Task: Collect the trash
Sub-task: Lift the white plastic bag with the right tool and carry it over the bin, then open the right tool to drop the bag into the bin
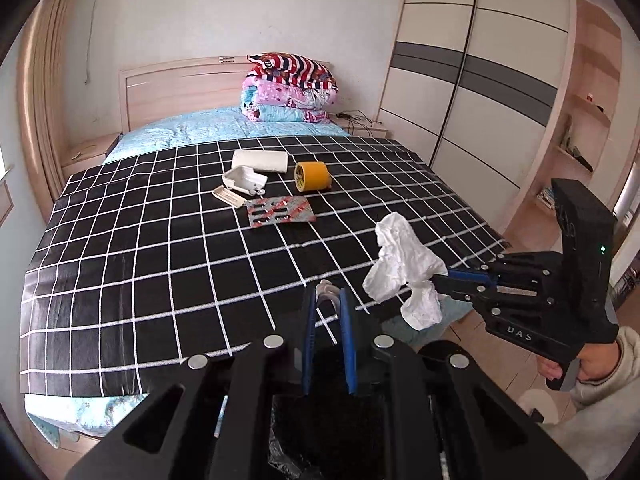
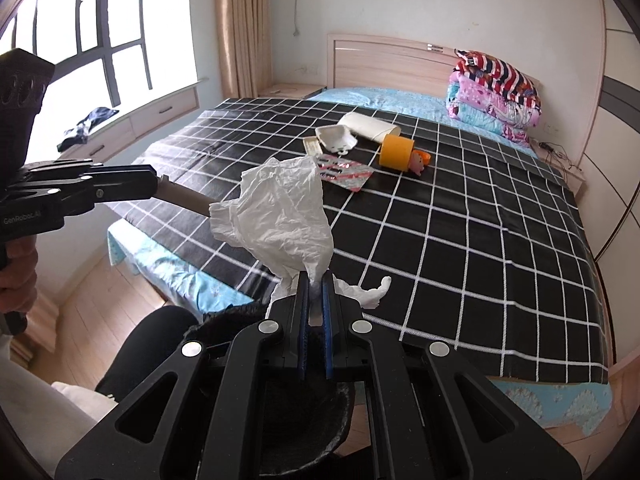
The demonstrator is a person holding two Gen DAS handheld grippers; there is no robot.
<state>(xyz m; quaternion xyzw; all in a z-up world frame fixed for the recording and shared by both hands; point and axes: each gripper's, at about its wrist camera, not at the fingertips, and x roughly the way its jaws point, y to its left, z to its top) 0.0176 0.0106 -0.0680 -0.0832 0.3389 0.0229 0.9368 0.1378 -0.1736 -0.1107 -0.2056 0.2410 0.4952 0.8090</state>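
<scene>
Both wrist views face the bed [image 1: 160, 240] from its foot.

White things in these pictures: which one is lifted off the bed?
The crumpled tissue, pinched in the right gripper. The paper roll and white tray lie on the checked cover.

White lettering "GenRobot.AI" on the left gripper [image 2: 120, 188] body, at 9 o'clock; embossed "DAS" on the right gripper [image 1: 440, 280] body, at 4 o'clock.
</scene>
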